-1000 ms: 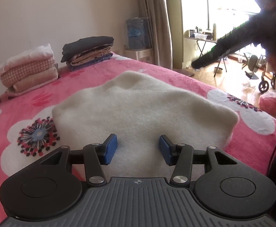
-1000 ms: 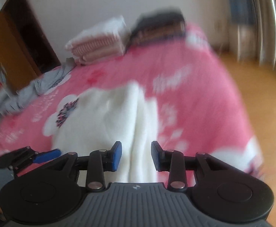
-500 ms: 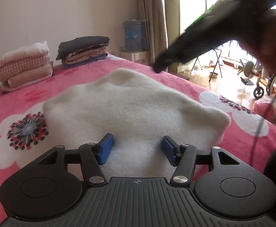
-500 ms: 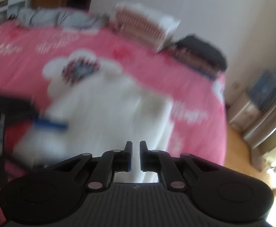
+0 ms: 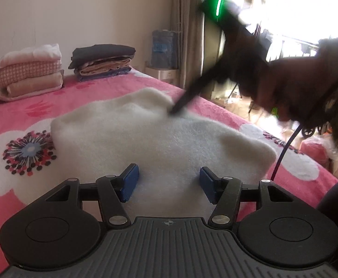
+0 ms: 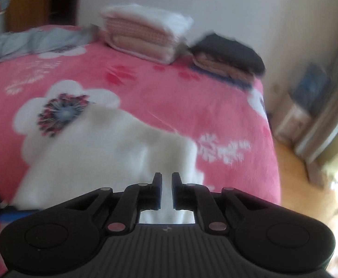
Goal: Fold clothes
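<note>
On the bed point(image 5: 80, 97), covered with a pink floral blanket, lay the cream fleece garment point(image 5: 159, 139), spread across the middle of the blanket, partly folded. No box or basket held any clothes; two folded stacks sat straight on the blanket by the far wall: a pink-and-white stack point(image 5: 27, 69) and, just beside it, a dark-topped stack point(image 5: 101, 61).

The left gripper point(image 5: 166, 181) hovered over the near edge of the garment with its blue-padded fingers point(image 5: 129, 181) apart and nothing clamped between them. The right gripper point(image 6: 166, 190) had its fingers almost together; only a thin slit showed between them, with white fleece visible behind it, and whether any cloth was pinched could not be told.

Only the left wrist view showed the right gripper from outside point(image 5: 185, 97), its dark tip down at the far right part of the garment, held by a hand point(image 5: 282, 88), with a bright window behind. Only the right wrist view showed the rumpled grey cloth point(image 6: 32, 42) at the far left of the bed and a wooden door frame.

A second earlier, the right fingers stood clearly apart and had just been closing, and the right gripper was high above the floor, away from the fleece. The left fingers had widened slightly.
</note>
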Motion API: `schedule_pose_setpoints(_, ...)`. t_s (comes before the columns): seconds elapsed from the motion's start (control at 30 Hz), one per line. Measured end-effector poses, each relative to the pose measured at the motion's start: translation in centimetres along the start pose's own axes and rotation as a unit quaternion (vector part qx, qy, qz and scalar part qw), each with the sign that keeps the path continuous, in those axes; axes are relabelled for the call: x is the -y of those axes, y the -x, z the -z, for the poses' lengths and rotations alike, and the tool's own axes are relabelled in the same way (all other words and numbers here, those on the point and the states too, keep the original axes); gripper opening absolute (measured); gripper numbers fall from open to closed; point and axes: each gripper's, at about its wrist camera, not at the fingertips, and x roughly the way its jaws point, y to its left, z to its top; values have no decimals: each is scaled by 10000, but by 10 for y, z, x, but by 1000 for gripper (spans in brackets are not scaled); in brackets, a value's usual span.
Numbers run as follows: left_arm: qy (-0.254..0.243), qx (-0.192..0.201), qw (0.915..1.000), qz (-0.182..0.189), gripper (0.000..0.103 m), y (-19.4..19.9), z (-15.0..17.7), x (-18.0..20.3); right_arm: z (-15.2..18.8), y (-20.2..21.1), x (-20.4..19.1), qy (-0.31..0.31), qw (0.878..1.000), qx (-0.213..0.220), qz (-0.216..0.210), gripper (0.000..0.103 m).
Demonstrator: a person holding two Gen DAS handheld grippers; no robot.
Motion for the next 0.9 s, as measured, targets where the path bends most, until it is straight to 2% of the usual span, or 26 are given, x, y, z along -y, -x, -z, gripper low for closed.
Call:
schedule_pose_setpoints(0.07, -6, 82, 10000, 6, 56, 9, -3, -4, 0, -14, 2, -136, 9998, -168, 14, 8)
schedule_pose_setpoints(0.17, 29, 287, 9996, -44, 56, 26, -6, -11, -15, -3, 1, -212, 9992, -326, 76, 9)
schedule_pose_setpoints(0.27, 146, 351, 9993, -72, 56, 37, -6, -17, -31, 22, -16, 11, 10000, -31, -25, 9)
schedule_pose_setpoints(0.37, 223, 185, 9995, -107, 56, 36, -1, -20, -42, 41, -39, 266, 9974, 338, -572, 9)
schedule_pose_setpoints(0.4, 231, 107, 9996, -131, 56, 36, 1, -21, -40, 39, -48, 357, 9963, 297, -728, 9)
schedule_pose_setpoints(0.43, 258, 52, 9995, -146, 56, 36, 3, -22, -35, 28, -55, 414, 9960, 69, -791, 9)
schedule_pose_setpoints(0.47, 293, -2, 9994, -159, 56, 37, 5, -23, -26, 8, -62, 498, 9952, -351, -768, 9)
schedule_pose_setpoints(0.53, 408, -101, 9990, -182, 55, 42, 9, -26, -11, -6, -73, 852, 9937, -345, -641, 9)
schedule_pose_setpoints(0.6, 526, -164, 9983, -212, 55, 48, 15, -29, -30, 0, -70, 603, 9945, -603, -603, 8)
schedule_pose_setpoints(0.67, 659, -275, 9972, -203, 55, 51, 20, -31, -49, 20, -70, 504, 9961, -386, -615, 8)
schedule_pose_setpoints(0.73, 769, -414, 9961, -140, 55, 50, 24, -32, -64, 44, -76, 482, 9949, -47, -886, 9)
schedule_pose_setpoints(0.8, 848, -518, 9950, -42, 55, 49, 26, -31, -64, 56, -86, 552, 9903, 35, -1277, 8)
schedule_pose_setpoints(0.83, 878, -557, 9946, 9, 55, 47, 27, -30, -58, 51, -93, 663, 9885, -85, -1355, 8)
schedule_pose_setpoints(0.9, 919, -641, 9936, 111, 55, 44, 27, -29, -25, 11, -103, 807, 9876, -696, -1155, 7)
